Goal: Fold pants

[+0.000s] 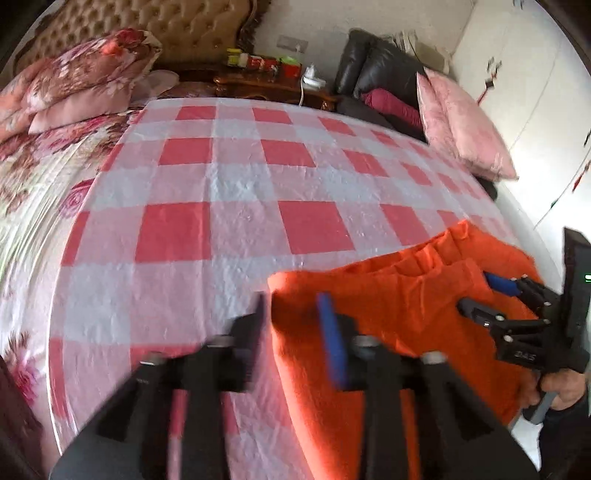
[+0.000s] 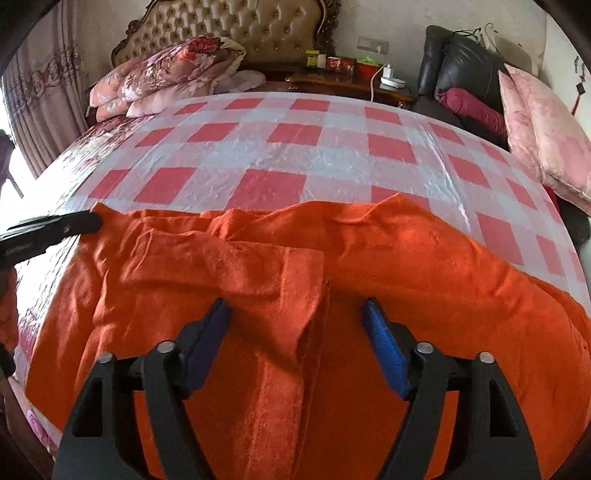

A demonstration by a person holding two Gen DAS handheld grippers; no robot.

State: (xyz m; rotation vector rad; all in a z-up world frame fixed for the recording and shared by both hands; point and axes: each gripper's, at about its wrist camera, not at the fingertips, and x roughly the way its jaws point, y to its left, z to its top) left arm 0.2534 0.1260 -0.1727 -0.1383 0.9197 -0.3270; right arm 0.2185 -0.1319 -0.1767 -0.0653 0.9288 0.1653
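Orange pants (image 2: pixel 369 258), red/white chk sheet (image 2: pixel 280 155)

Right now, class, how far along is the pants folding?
Done: the orange pants lie on the checked sheet, apparently doubled leg over leg. In hand: nothing; the right gripper and left gripper both stand open over them. Left: the cross folds.

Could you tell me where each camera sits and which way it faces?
Left wrist: on the left gripper, looking down over the pants' left edge and the checked sheet; its own open fingers, the right gripper and a hand show.
Right wrist: on the right gripper, open above the pants, facing the headboard; the left gripper's tip shows at left.
Shared: pants, sheet, pillows, nightstand.
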